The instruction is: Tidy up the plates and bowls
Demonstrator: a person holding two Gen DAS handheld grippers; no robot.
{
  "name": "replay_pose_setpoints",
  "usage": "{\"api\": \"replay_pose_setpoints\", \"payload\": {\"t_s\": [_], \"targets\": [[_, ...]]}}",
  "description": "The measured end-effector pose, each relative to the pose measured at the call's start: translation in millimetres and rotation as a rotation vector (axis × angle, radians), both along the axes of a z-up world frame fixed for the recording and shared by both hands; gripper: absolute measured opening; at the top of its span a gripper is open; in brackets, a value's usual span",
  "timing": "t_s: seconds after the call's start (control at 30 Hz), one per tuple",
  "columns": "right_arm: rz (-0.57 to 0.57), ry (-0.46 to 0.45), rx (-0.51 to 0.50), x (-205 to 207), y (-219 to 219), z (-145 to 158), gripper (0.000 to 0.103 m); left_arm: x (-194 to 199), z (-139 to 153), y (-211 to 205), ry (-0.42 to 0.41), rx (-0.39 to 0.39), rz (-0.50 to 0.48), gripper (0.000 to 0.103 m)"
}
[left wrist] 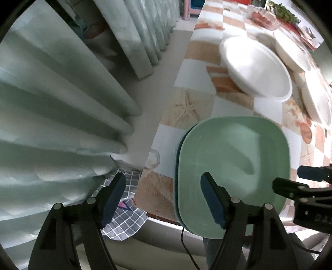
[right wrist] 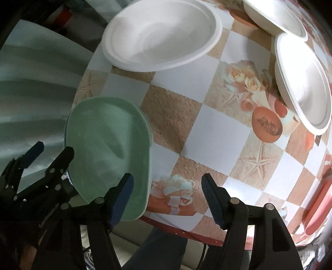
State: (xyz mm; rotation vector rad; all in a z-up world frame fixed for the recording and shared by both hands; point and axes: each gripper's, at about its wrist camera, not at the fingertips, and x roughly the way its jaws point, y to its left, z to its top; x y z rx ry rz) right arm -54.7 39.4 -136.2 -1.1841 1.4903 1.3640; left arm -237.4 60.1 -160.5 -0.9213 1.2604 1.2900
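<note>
Green plates (left wrist: 232, 166) stacked at table (right wrist: 217, 128) near edge, between both released hand-held grippers: left hand-held gripper (left wrist: 164, 199) straddles the stack's left rim, right hand-held gripper (right wrist: 168, 199) just right. White bowls (right wrist: 161, 35) beyond.

We see a table (right wrist: 220, 128) covered by a checked oilcloth of white and sandy squares printed with roses, starfish and shells. At its near corner lies a stack of green plates (right wrist: 108, 145), overhanging the edge a little. Farther in sits a white bowl (right wrist: 161, 33), well apart from the stack. Two more white bowls (right wrist: 305, 83) lie toward the right side, one partly over the other. At the far end we make out a clear glass dish (left wrist: 262, 16).
</note>
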Motion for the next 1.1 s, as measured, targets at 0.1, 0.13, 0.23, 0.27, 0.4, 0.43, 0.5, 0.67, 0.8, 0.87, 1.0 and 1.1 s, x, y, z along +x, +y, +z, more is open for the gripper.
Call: {"api": "replay_pose_setpoints", "payload": {"t_s": [0.1,0.13,0.23,0.27,0.4,0.43,0.5,0.67,0.8,0.87,1.0,1.1], "targets": [[0.009,-0.011,-0.016,-1,-4,-6,0.069,2,-9,1,-0.005,-0.028,-0.011,0.078],[0.012,-0.019,-0.021,-3,-6,-9,0.069,3,-10,2,-0.007,-0.035,-0.016,0.078],[0.021,-0.042,-0.042,-5,-12,-16,0.069,10,-17,3,-0.016,-0.053,-0.037,0.078],[0.021,-0.039,-0.044,-5,-14,-18,0.069,12,-17,4,-0.021,-0.054,-0.044,0.078],[0.015,-0.030,-0.056,-1,-29,-22,0.069,28,-19,8,-0.035,-0.060,-0.087,0.078],[0.011,-0.027,-0.058,-2,-30,-24,0.069,31,-20,8,-0.037,-0.059,-0.096,0.078],[-0.002,-0.024,-0.063,5,-36,-26,0.069,40,-21,9,-0.048,-0.059,-0.120,0.078],[-0.056,-0.023,-0.075,34,-53,-32,0.069,66,-22,10,-0.058,-0.058,-0.191,0.078],[-0.109,-0.023,-0.080,57,-62,-32,0.069,83,-21,8,-0.057,-0.052,-0.230,0.078],[-0.134,-0.015,-0.073,67,-66,-29,0.069,88,-19,7,-0.040,-0.041,-0.241,0.078],[-0.179,0.016,-0.034,89,-79,-17,0.069,88,-7,2,-0.023,-0.019,-0.231,0.078],[-0.200,0.023,-0.001,107,-90,-2,0.069,81,8,-1,-0.019,0.008,-0.224,0.078]]}}
